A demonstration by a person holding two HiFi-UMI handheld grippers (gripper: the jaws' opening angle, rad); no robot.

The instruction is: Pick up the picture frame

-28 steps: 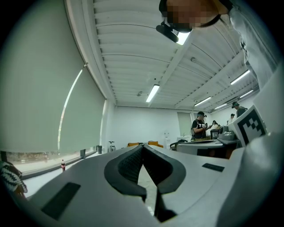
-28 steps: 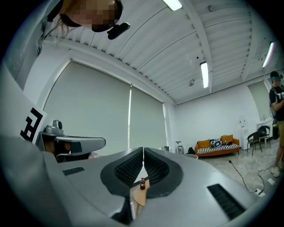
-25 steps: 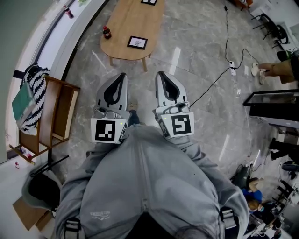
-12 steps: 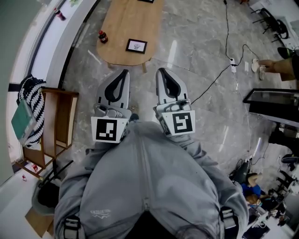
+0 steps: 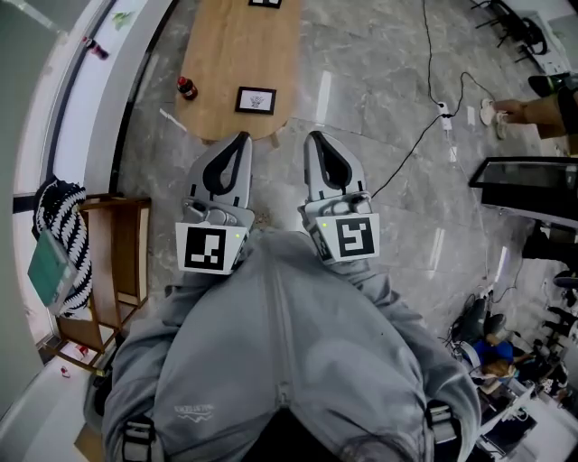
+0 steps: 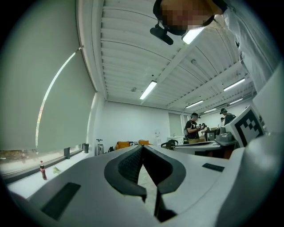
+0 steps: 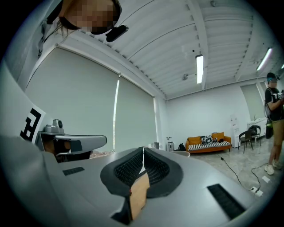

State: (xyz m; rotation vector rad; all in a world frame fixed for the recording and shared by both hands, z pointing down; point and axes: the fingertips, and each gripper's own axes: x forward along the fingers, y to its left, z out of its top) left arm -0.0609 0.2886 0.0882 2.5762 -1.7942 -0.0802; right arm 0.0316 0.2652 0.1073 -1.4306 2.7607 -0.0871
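Picture frame (image 5: 256, 99) is lying flat on the wooden table (image 5: 226, 45), close to the table's near end; a small dark bottle (image 5: 186, 87) is standing on that same end, just left of the frame; a second frame (image 5: 264, 3) is peeking in at the table's far end. Left gripper (image 5: 237, 140) and right gripper (image 5: 314, 140) are hovering side by side just short of the table's near end, tips pointing toward it; neither is touching anything on the table. Both sets of jaws are sitting pressed together with nothing pinched between them. A black cable (image 5: 424, 135) is trailing across the floor right of the table.
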